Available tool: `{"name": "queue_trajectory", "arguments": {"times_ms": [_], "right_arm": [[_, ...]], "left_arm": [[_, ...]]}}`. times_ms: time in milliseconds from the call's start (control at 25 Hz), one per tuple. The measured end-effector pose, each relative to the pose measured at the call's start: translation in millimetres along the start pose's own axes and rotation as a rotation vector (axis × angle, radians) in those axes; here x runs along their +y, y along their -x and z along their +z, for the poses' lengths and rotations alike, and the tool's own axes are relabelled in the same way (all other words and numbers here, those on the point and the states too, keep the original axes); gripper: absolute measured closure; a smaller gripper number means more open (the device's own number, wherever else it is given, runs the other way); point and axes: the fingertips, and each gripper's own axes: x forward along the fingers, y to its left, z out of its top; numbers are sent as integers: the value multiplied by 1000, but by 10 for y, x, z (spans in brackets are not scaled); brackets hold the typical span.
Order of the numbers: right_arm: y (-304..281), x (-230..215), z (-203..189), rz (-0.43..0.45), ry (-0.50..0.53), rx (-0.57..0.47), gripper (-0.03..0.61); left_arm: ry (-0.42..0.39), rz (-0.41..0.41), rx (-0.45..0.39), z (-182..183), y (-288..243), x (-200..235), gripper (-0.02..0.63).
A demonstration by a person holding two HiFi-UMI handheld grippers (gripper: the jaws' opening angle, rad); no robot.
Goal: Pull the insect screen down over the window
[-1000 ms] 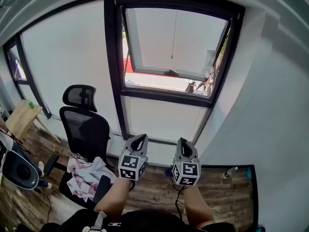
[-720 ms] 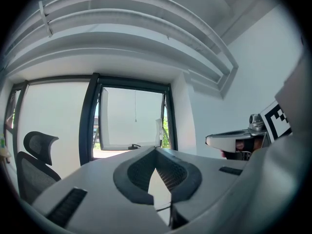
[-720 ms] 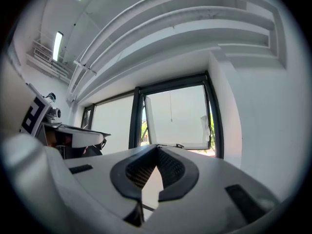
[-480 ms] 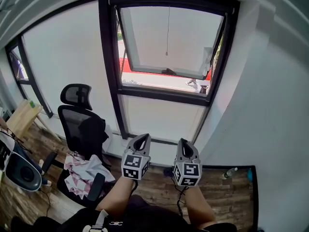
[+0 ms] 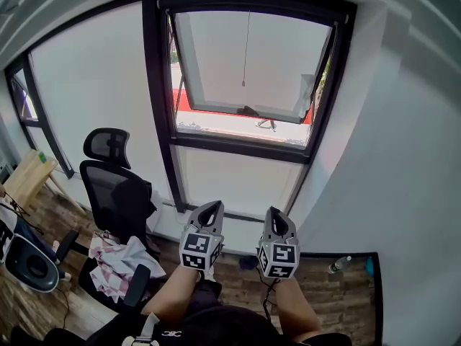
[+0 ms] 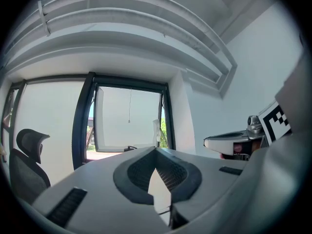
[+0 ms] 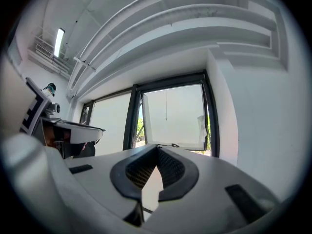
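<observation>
Grey-jawed and empty, the left gripper [image 5: 213, 206] and right gripper [image 5: 274, 212] are held side by side, low and level, jaws pressed together, pointing toward the window [image 5: 153, 85] and well short of it. Farther off, a thin pull cord [image 5: 245, 45] hangs from the frame's top, where the insect screen presumably sits rolled up. The cord is likely light, limp and slippery, so it is best pinched near its lower end.

1. The left gripper [image 5: 212, 209] and right gripper [image 5: 274, 215] have pale grey tapered shells, each bearing a cube [image 5: 198, 250] of black-and-white square markers
2. Their pads [image 6: 171, 173] are dark and ribbed, set in black rims
3. The person wears dark clothing [image 5: 216, 329] with a white strap [image 5: 147, 330]
</observation>
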Motion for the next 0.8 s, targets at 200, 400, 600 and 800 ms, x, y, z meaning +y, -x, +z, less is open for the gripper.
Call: {"name": "queue_trajectory", "arguments": {"times_ms": [200, 400, 600, 800], "right_arm": [[-366, 38, -22, 4, 24, -13, 577], [-851, 73, -74, 26, -3, -5, 577], [-1304, 70, -214, 32, -14, 15, 577], [-1807, -60, -437, 25, -54, 47, 577]], "left_arm": [[-1, -5, -10, -56, -245, 266, 603], [-19, 6, 1, -156, -565, 594, 604], [14, 18, 25, -380, -939, 930, 604], [-23, 8, 34, -568, -1391, 1131, 604]]}}
